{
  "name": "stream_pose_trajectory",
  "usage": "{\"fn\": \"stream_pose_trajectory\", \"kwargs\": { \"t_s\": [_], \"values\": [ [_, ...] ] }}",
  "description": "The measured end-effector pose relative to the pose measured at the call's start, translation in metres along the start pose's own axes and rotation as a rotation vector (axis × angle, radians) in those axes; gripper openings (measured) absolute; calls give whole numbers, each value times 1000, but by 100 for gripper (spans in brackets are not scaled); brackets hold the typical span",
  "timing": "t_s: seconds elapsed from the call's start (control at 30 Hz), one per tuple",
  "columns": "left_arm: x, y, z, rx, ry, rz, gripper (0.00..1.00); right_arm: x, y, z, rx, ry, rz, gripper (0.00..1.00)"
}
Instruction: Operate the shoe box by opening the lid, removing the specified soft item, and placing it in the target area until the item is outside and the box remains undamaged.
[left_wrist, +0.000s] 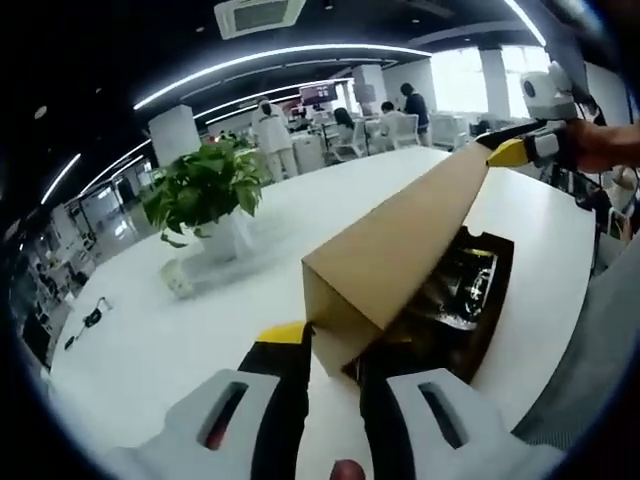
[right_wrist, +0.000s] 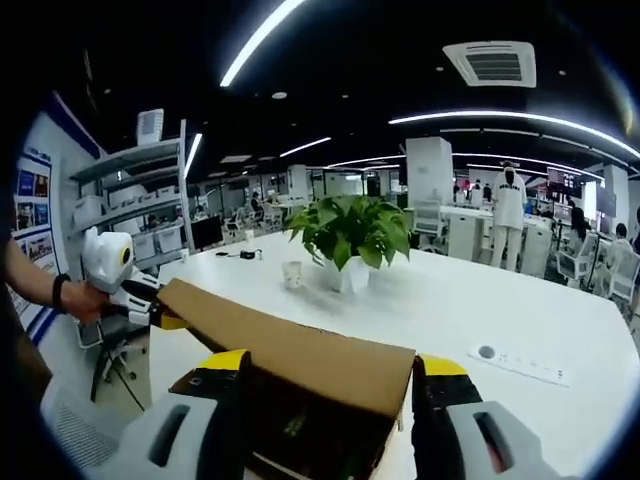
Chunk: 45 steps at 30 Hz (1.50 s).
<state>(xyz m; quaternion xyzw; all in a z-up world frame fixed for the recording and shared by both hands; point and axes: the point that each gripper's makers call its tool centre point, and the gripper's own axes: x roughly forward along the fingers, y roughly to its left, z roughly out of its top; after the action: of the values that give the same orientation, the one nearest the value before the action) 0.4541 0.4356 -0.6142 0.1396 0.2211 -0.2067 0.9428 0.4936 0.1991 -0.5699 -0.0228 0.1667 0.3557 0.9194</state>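
The shoe box (left_wrist: 478, 318) lies open on the white table, with dark, shiny contents showing inside. Its brown cardboard lid (left_wrist: 400, 245) is lifted and tilted above it. My left gripper (left_wrist: 335, 345) is shut on the lid's near corner, whose end wall sits between the jaws. My right gripper (left_wrist: 508, 148) reaches in at the lid's far corner. In the right gripper view the lid (right_wrist: 300, 355) runs leftward to the left gripper (right_wrist: 150, 300), which a hand holds. The right gripper (right_wrist: 332, 365) has its jaws wide apart astride the lid's end.
A potted green plant (left_wrist: 205, 190) (right_wrist: 350, 235) and a small cup (right_wrist: 291, 273) stand on the white table (left_wrist: 200, 320). A flat white card (right_wrist: 520, 362) lies at the right. Shelves (right_wrist: 130, 200), chairs and several people stand beyond the table.
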Motion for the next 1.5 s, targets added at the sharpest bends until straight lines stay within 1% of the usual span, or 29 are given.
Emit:
{"fn": "stream_pose_trajectory", "kwargs": {
  "t_s": [0.2, 0.37, 0.5, 0.67, 0.7, 0.77, 0.83, 0.93, 1.0, 1.03, 1.1, 1.2, 1.33, 1.5],
  "values": [
    [2, 3, 1, -19, -1, -9, 16, 0, -3, 3, -6, -19, -10, 63],
    [3, 4, 3, -25, 0, -13, 15, -1, -4, 7, -1, -40, -18, 58],
    [5, 7, 4, -29, 1, -13, 15, -3, -7, 6, 2, -41, -20, 58],
    [6, 9, 6, -33, 1, -14, 14, -3, -17, -6, -9, 1, -44, 55],
    [7, 10, 7, -38, 0, -15, 14, -3, -23, -11, -12, 18, -64, 52],
    [8, 11, 7, -34, 2, -17, 14, -1, -31, -17, 4, 32, -90, 48],
    [9, 12, 8, -33, 2, -18, 14, 2, -43, -28, 0, 77, -130, 44],
    [10, 14, 8, -33, 2, -20, 13, 8, -46, -34, 5, 100, -123, 41],
    [11, 14, 9, -35, 2, -20, 13, 11, -51, -42, -20, 141, -144, 37],
    [11, 15, 9, -35, 1, -20, 13, 14, -54, -45, -19, 148, -144, 35],
    [12, 16, 9, -36, 1, -17, 13, 16, -62, -52, -20, 180, -177, 31],
    [12, 17, 10, -37, 1, -19, 13, 22, -66, -56, 7, 186, -186, 28],
    [13, 18, 10, -36, 1, -20, 13, 29, -68, -60, 7, 200, -187, 25],
    [14, 19, 11, -35, 2, -22, 12, 40, -70, -71, -18, 257, -190, 22]
  ]
}}
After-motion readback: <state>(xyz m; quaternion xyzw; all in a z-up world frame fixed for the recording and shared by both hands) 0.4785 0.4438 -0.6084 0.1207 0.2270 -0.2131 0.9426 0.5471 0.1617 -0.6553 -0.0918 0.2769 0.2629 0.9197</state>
